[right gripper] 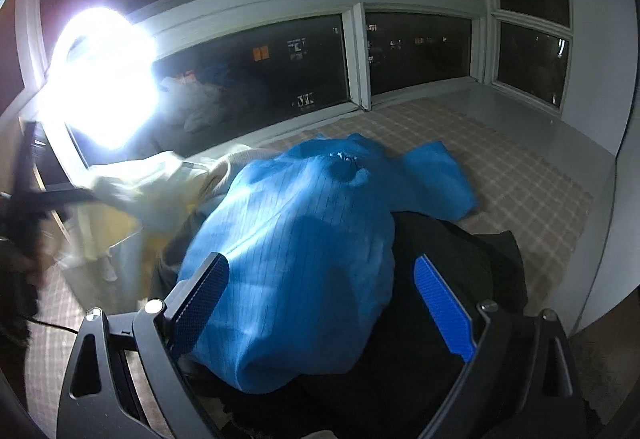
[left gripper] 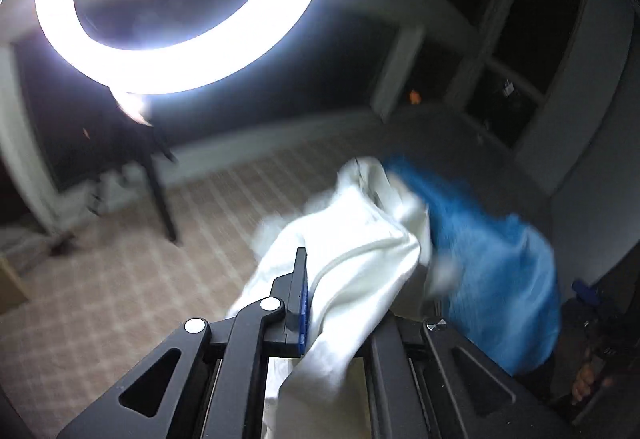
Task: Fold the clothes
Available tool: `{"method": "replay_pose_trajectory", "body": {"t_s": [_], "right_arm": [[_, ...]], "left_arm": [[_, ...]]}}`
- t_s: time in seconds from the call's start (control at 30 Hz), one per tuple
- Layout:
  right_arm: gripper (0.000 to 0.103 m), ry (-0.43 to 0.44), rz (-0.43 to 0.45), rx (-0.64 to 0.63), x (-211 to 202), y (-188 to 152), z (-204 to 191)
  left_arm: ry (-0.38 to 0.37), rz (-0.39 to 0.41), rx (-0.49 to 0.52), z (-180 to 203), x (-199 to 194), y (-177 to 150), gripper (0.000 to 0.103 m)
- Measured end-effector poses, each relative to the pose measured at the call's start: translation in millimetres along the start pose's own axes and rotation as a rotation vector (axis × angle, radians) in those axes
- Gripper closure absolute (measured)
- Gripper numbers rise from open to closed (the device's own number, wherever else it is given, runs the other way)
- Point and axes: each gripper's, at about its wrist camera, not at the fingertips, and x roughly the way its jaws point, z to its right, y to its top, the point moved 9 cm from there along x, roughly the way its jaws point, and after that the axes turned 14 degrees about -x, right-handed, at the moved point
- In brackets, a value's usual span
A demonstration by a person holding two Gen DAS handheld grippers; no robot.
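**Cloth in my left grip, pile under my right**

White cloth (left gripper: 360, 259) runs through my left gripper (left gripper: 340, 303); I see one blue-padded finger (left gripper: 301, 303) pressed against it and the fabric hiding the other, so I judge the jaws closed on the cloth. It hangs lifted off the checked mat (left gripper: 120, 279), trailing away to the far right toward the blue garment (left gripper: 500, 279). A ring light (left gripper: 180, 7) glares at the upper left, and the frame is blurred, so I can't tell which edge or corner I hold.

My right gripper (right gripper: 320, 303) stands with jaws wide and holding nothing, its pads either side of the blue garment's near bulge. That garment lies crumpled on top of a black one (right gripper: 460, 259), heaped at the near side of the mat below the window (right gripper: 360, 59). The pale cloth shows at the left of this view, off the mat.

None of the three lies folded in these views. Whether the white piece is being drawn out for spreading or carried elsewhere, I can't say.

To handle it well, I'd keep the left grip firm and near a seam or corner, keep the cloth clear of the pile so it doesn't drag the blue garment along, and take a second corner with the right so it hangs flat rather than bunched. Thin fabric may slip from the pads.
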Motion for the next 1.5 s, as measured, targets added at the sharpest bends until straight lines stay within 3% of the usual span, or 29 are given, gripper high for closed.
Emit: {"method": "replay_pose_trajectory", "body": {"t_s": [0.03, 0.3, 0.4, 0.47, 0.5, 0.53, 0.57, 0.6, 0.73, 0.97, 1.07, 1.13, 1.17, 1.2, 1.23, 1.27, 1.37, 1.47, 1.5], "right_arm": [[0.009, 0.003, 0.005, -0.002, -1.2, 2.4, -1.5], [0.009, 0.07, 0.106, -0.114, -35.4, 36.8, -50.2], [0.009, 0.137, 0.121, -0.158, -41.7, 42.2, -83.1], [0.009, 0.194, 0.11, -0.195, -38.1, 40.7, -111.4], [0.009, 0.214, 0.094, -0.229, -32.6, 36.9, -130.0], [0.009, 0.234, 0.078, -0.263, -27.1, 33.1, -148.5], [0.009, 0.254, 0.062, -0.296, -21.4, 29.2, -166.8], [0.009, 0.271, 0.044, -0.321, -13.8, 24.4, -183.6], [0.009, 0.341, -0.034, -0.414, 18.3, 4.1, -253.9], [0.009, 0.5, -0.163, -0.522, 70.2, -29.9, -394.3], [0.009, 0.459, -0.233, -0.598, 96.1, -42.9, -434.7], [0.01, 0.507, -0.277, -0.558, 98.9, -50.6, -439.0], [0.036, 0.531, -0.299, -0.538, 100.2, -54.3, -441.1], [0.081, 0.554, -0.321, -0.517, 101.5, -57.9, -443.3], [0.097, 0.578, -0.342, -0.497, 102.6, -61.5, -445.5], [0.099, 0.597, -0.358, -0.478, 102.6, -64.0, -446.9], [0.1, 0.529, -0.256, -0.509, 72.2, -43.4, -423.5], [0.1, 0.451, -0.175, -0.425, 37.8, -16.0, -365.7], [0.1, 0.379, -0.168, -0.4, 32.9, -11.9, -339.0]], "left_arm": [[-0.003, 0.05, -0.011, -4.6, -23.8, 15.6, 0.099], [0.177, 0.366, 0.032, -68.6, -238.5, 29.5, 0.098], [0.326, 0.347, -0.036, -133.9, -274.8, -3.9, 0.095], [0.505, 0.287, -0.116, -198.7, -286.3, -41.5, 0.078], [0.597, 0.237, -0.137, -229.7, -286.3, -65.7, 0.062], [0.689, 0.187, -0.157, -260.2, -287.0, -90.2, 0.057], [0.777, 0.136, -0.178, -289.6, -288.5, -114.7, 0.059], [0.788, 0.095, -0.217, -305.9, -288.8, -139.2, 0.059], [0.71, 0.062, -0.326, -331.6, -294.8, -186.5, 0.059], [0.623, 0.056, -0.303, -341.8, -311.1, -191.5, 0.054], [0.594, 0.03, -0.289, -338.1, -301.2, -193.3, 0.05], [0.547, 0.011, -0.274, -331.3, -286.7, -190.9, 0.039], [0.531, 0.003, -0.26, -328.6, -278.5, -187.8, 0.039], [0.522, -0.006, -0.244, -326.3, -270.7, -186.8, 0.039], [0.518, -0.01, -0.222, -322.7, -264.9, -184.5, 0.039], [0.515, -0.015, -0.2, -319.0, -259.0, -182.1, 0.039], [0.503, -0.02, -0.155, -310.5, -248.2, -173.6, 0.038], [0.476, -0.02, -0.15, -309.8, -238.1, -162.7, 0.03], [0.457, -0.023, -0.153, -307.4, -230.7, -159.6, 0.03]]}}
